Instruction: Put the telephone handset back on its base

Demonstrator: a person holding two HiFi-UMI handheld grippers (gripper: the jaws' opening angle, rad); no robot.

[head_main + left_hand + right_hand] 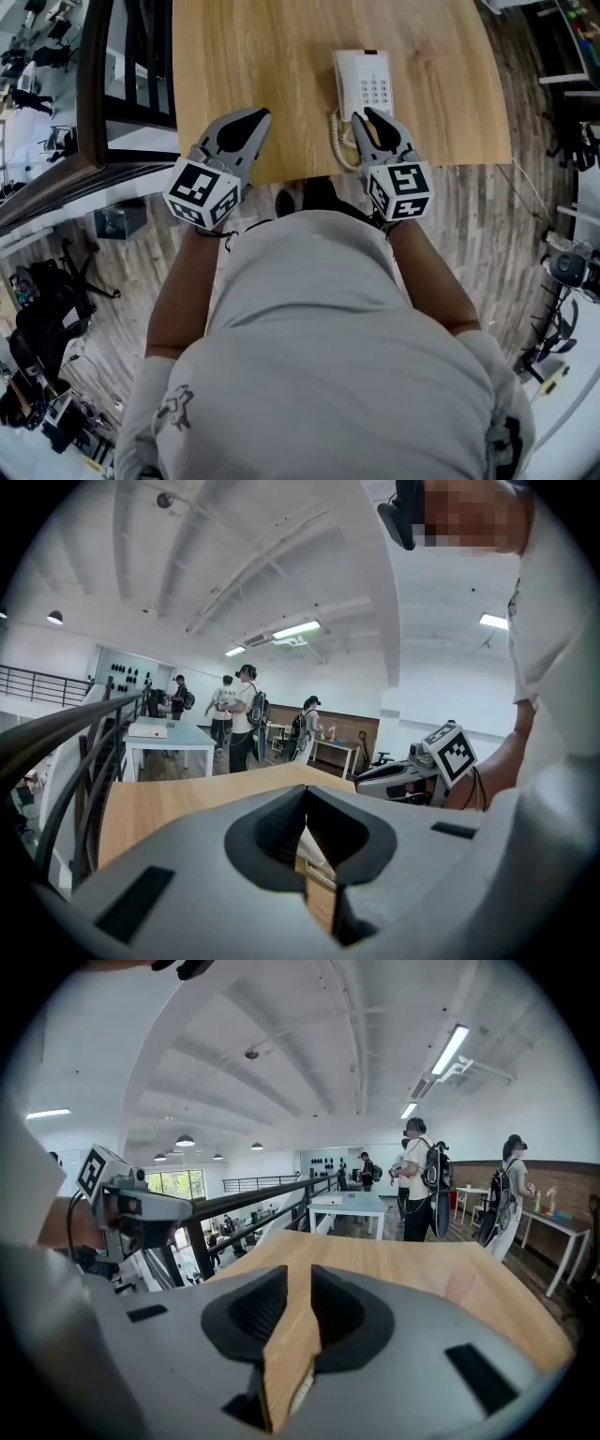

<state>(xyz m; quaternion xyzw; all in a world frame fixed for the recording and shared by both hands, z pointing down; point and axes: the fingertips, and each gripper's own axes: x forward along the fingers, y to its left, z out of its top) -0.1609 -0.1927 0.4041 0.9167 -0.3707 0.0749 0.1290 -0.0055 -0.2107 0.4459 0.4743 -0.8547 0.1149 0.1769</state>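
Left gripper [305, 797]: your jaws are pressed together at the tips, nothing pinched. Only a sliver of the wooden table [169, 808] shows through the slit behind them. In the head view it hangs over the table's near edge, well left of the phone, nose pointing away from you.

Right gripper [292, 1279]: your jaws stand a narrow crack apart, empty, with bare wood showing through the crack. In the head view its tips overlap the near end of the telephone [364, 84].

Telephone: white, flat on the table close to the front edge, right of centre. Its long axis runs straight away from you, near end under your right gripper, far end toward the table's middle. Keypad [376, 91] sits on the right half. Handset [345, 82] looks to lie along the left half of the base, parallel to that same axis. It is white on white, so you cannot confirm how it is seated.

Coiled cord [343, 142] loops from the phone's near left corner toward the table edge, just beside the right gripper.

Dark railing [94, 84] runs along the table's left side.
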